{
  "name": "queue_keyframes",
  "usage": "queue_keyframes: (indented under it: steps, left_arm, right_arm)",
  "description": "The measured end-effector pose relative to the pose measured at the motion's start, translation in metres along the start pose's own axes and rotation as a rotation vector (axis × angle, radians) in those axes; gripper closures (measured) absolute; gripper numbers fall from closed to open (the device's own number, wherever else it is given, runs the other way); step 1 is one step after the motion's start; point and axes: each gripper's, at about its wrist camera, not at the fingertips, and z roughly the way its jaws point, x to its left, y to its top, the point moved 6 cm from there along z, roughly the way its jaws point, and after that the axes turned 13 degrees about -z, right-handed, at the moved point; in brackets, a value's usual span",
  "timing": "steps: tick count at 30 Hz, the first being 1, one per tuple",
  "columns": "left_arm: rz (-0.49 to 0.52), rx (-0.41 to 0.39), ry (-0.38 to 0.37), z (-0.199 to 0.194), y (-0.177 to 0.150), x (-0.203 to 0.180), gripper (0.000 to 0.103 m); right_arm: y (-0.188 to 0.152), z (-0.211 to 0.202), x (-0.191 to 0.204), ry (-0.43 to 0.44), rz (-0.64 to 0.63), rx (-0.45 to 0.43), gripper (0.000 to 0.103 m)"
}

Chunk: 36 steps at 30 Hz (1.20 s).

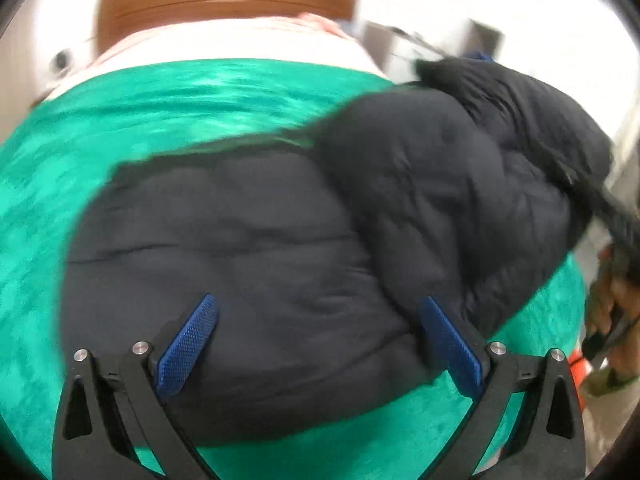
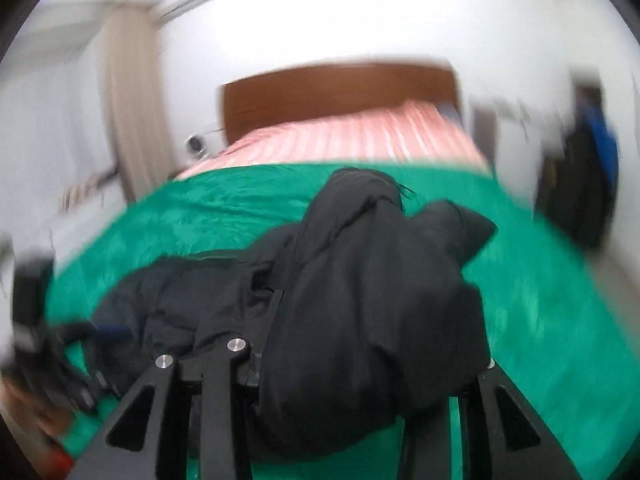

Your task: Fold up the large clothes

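A: Well, nearest the left wrist camera the left gripper [image 1: 318,340] has its jaws spread wide, and the blue pads [image 1: 188,346] press on nothing; they stand apart above the near edge of the black padded jacket [image 1: 256,248].

B: And the jacket itself?

A: It lies on the green blanket [image 1: 80,152] that covers the near half of the bed. Its left part is spread flat, while its right part is lifted into a tall fold that leans over the flat part.

B: What holds that fold up?

A: The right gripper [image 2: 360,360], as the right wrist view shows. A thick bunch of jacket [image 2: 360,300] fills the space between its jaws and drapes over the right finger; the jaws are drawn in and pinch the fabric, though the pads are buried in it. At the far right edge of the left wrist view a hand [image 1: 612,308] is seen on a dark handle.

B: Beyond the jacket?

A: More green blanket, then pink striped bedding [image 2: 360,132] at the far half of the bed, and a brown wooden headboard [image 2: 320,92] against a white wall. A beige curtain [image 2: 132,120] hangs at the far left, and something dark and blue [image 2: 592,168] hangs at the far right, too blurred to name. Both views are smeared.
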Motion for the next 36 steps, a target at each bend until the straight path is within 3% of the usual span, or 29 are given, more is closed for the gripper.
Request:
queue_keyframes:
  steps: [2,6,10,13,16,19,22,23,25,27,29,31,33,36]
  left_arm:
    - [-0.084,-0.030,0.005,-0.023,0.014,0.037,0.001]
    - [-0.220,-0.091,0.019,-0.064,0.039,0.110,0.001]
    - [-0.370,-0.120,-0.066,-0.090,0.055,0.161,0.001]
    - [-0.457,-0.101,-0.121,-0.093,0.067,0.173,0.001]
    - [-0.408,-0.061,-0.154,-0.079,0.086,0.151,0.001]
    - [-0.266,-0.045,-0.080,-0.053,0.112,0.119,0.001]
    - [-0.246,-0.010,-0.003,-0.020,0.129,0.105,0.001]
    - [-0.248,0.008,0.016,-0.009,0.132,0.104,0.000]
    - [-0.252,0.034,0.065,0.010,0.130,0.113,0.001]
    - [-0.271,0.049,0.094,0.017,0.124,0.125,0.002]
    - [-0.295,0.057,0.106,0.018,0.117,0.140,0.002]
    - [-0.312,0.066,0.126,0.022,0.110,0.159,0.002]
    - [-0.338,0.073,0.147,0.025,0.103,0.179,0.002]
    - [-0.397,0.075,0.156,0.026,0.095,0.203,0.002]
  right_arm:
    - [0.029,0.003,0.051,-0.011,-0.170,-0.035,0.065]
    - [0.051,0.030,0.151,0.035,-0.413,-0.058,0.065]
    - [0.037,0.069,0.248,0.092,-0.643,-0.023,0.065]
    - [0.024,0.081,0.285,0.095,-0.735,-0.031,0.064]
    - [0.016,0.084,0.295,0.081,-0.781,-0.034,0.064]
    - [0.006,0.078,0.294,0.071,-0.806,-0.039,0.064]
    - [0.007,0.074,0.300,0.079,-0.821,-0.062,0.064]
    - [0.006,0.072,0.303,0.079,-0.822,-0.071,0.060]
    - [0.005,0.062,0.300,0.125,-0.790,-0.089,0.049]
    - [0.009,0.042,0.292,0.248,-0.673,-0.086,0.039]
    - [0.019,0.016,0.269,0.397,-0.468,-0.081,0.029]
    - [0.029,0.004,0.241,0.460,-0.298,-0.087,0.021]
    - [0.040,0.007,0.203,0.421,-0.165,-0.094,0.015]
    - [0.049,0.044,0.144,0.285,-0.033,-0.023,0.015]
